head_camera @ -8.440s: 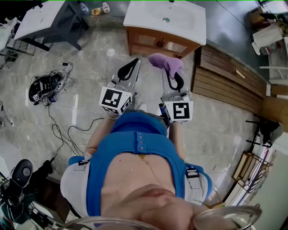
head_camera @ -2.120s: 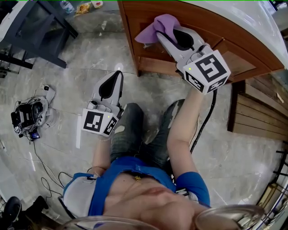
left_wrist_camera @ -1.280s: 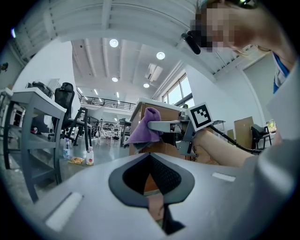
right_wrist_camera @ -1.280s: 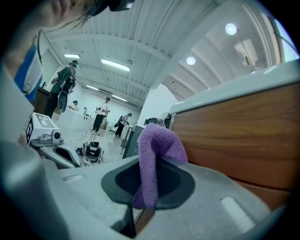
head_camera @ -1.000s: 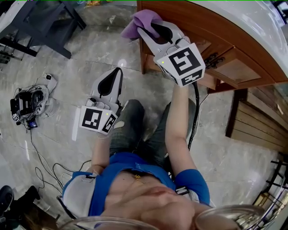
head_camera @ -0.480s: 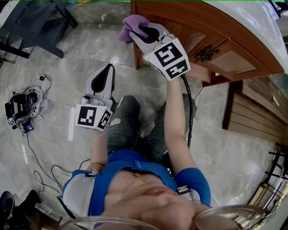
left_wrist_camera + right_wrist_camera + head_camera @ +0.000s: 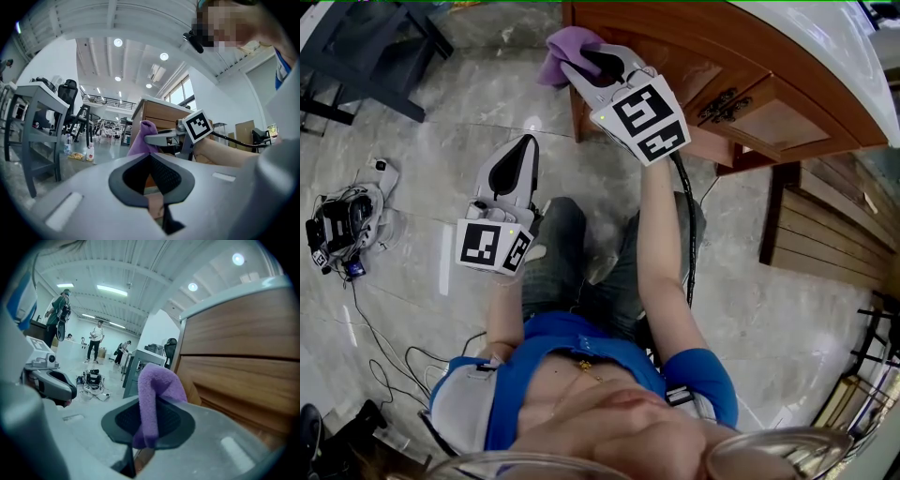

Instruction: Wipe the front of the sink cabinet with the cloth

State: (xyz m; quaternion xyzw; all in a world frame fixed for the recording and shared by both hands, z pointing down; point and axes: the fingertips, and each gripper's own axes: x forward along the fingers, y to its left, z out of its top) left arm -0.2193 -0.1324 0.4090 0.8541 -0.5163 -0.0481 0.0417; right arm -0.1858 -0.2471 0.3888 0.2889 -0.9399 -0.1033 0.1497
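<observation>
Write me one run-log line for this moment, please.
task: wipe cabinet | right tool: shut on purple cloth, at corner of cabinet front | left tool: shut, empty, low over floor | cloth contact: unclear

A tangled bundle of black cables [image 7: 339, 225] lies on the glossy grey marble floor [image 7: 422, 141]; brown wooden slats [image 7: 834, 234] lie at the far right.

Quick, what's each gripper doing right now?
Left gripper: shut, nothing between the jaws.
Right gripper: shut on the purple cloth.
</observation>
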